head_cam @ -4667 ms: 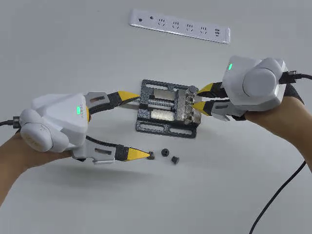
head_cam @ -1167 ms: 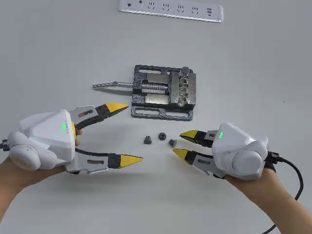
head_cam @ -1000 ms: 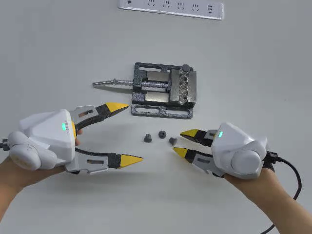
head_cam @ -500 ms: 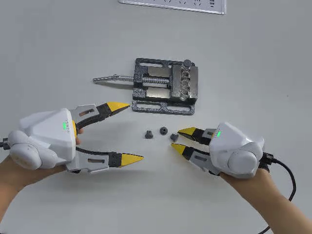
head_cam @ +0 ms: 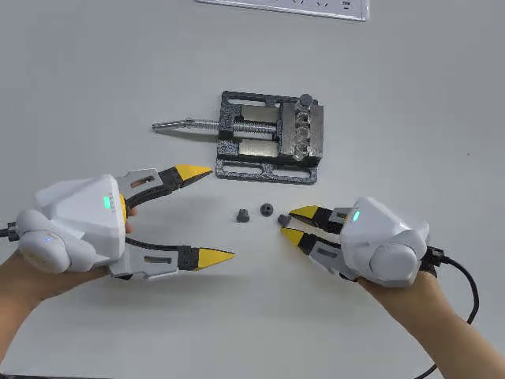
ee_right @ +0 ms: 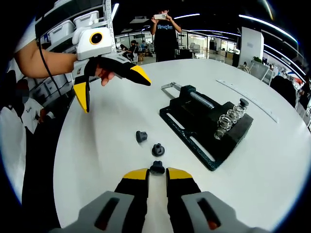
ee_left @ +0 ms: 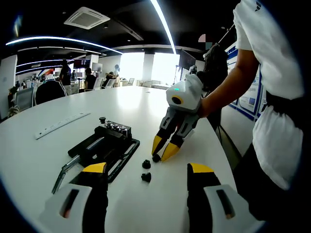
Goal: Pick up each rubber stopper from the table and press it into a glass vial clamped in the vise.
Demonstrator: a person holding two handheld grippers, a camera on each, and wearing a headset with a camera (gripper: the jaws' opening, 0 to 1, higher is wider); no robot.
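**Right tool** [head_cam: 295,223]: jaws drawn narrow, yellow tips on either side of the nearest stopper [head_cam: 284,220], which sits on the table [head_cam: 410,110]. I cannot tell whether the tips pinch it or only bracket it.

**Left tool** [head_cam: 207,213]: jaws spread wide, holding nothing, above the table left of the stoppers.

**Loose stock:** middle stopper [head_cam: 267,210] just beside the nearest one; left stopper [head_cam: 241,215] a little further along.

**Vise** [head_cam: 260,170]: beyond the stoppers, with a row of glass vials [head_cam: 301,130] clamped at its right end. The far vial [head_cam: 304,100] carries a dark cap; the others look open. The screw handle [head_cam: 183,124] juts out to the left.

**Hazards, as judged:**
- The stopper is small and rounded. Caught off-centre at the very tips, it could squirt out and roll.
- The middle stopper lies near enough that a tip sliding along the table could knock it away.
- A stopper gripped askew would meet a vial mouth crooked. Pressing then would load the glass sideways, and the vial could tip or chip.

**Clearances:**
- Bare table lies between the stoppers and the vise — a direct route.
- The left tool's upper tip stands near the vise's front-left corner, so the left side is the tighter approach.
- The right tool's cable [head_cam: 461,272] trails off lower right.
- A power strip [head_cam: 316,6] lies well beyond the vise.
- In the gripper views the table edge is well away from the work.
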